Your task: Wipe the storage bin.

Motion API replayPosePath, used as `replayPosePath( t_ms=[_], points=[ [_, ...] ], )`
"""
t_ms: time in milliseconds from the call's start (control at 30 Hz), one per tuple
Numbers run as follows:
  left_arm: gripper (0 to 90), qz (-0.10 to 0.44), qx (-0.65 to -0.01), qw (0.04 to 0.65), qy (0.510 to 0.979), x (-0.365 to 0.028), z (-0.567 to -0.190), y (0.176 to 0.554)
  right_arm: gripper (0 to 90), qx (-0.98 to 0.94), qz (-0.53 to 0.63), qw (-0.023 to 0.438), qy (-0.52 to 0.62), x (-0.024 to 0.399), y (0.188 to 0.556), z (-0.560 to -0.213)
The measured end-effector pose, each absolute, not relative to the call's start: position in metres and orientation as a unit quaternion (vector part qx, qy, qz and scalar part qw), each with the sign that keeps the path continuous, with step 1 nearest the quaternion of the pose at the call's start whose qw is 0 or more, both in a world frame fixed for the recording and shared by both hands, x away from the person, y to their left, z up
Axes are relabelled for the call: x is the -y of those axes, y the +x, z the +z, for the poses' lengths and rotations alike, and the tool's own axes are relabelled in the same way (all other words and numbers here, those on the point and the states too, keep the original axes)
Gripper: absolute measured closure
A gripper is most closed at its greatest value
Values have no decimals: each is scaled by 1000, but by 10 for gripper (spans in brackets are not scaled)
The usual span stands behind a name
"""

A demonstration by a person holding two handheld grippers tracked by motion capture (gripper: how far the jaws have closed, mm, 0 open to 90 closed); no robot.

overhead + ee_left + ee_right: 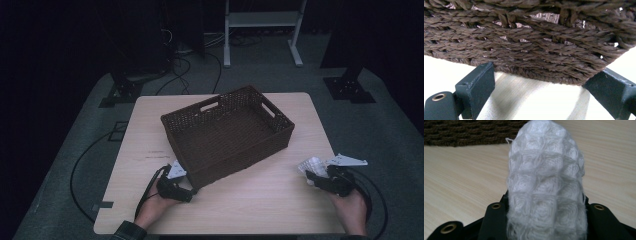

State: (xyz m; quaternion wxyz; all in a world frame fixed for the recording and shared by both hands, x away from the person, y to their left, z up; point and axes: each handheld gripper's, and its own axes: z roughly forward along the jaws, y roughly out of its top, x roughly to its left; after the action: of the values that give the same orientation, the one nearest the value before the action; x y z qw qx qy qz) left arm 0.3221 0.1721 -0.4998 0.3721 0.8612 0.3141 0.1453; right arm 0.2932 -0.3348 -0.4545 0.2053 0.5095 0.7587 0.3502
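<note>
A dark brown woven basket (240,152) with handle cut-outs stands skewed on the middle of the pale wooden table (145,130), with nothing visible inside it. My left gripper (187,192) lies low at the basket's near left corner. In the left gripper view its jaws (539,85) stand wide apart, the basket's wall (529,50) just beyond them and bare tabletop between. At the table's near right, my right gripper (314,176) is shut on a white waffle-textured cloth (310,165). The cloth (546,182) bulges up between the right gripper's (546,206) jaws, slightly above the tabletop.
The table's right edge (327,135) runs close to my right hand. Black cables (80,165) loop over the grey floor on both sides. A white metal frame (262,30) stands behind the table in the dark.
</note>
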Motion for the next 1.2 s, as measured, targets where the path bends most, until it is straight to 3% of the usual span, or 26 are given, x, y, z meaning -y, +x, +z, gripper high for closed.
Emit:
replayPosePath(
  t_ms=[1200],
  points=[
    [92,145,-314,372,861,-172,-500,322,539,-769,377,209,471,310,359,-408]
  ],
)
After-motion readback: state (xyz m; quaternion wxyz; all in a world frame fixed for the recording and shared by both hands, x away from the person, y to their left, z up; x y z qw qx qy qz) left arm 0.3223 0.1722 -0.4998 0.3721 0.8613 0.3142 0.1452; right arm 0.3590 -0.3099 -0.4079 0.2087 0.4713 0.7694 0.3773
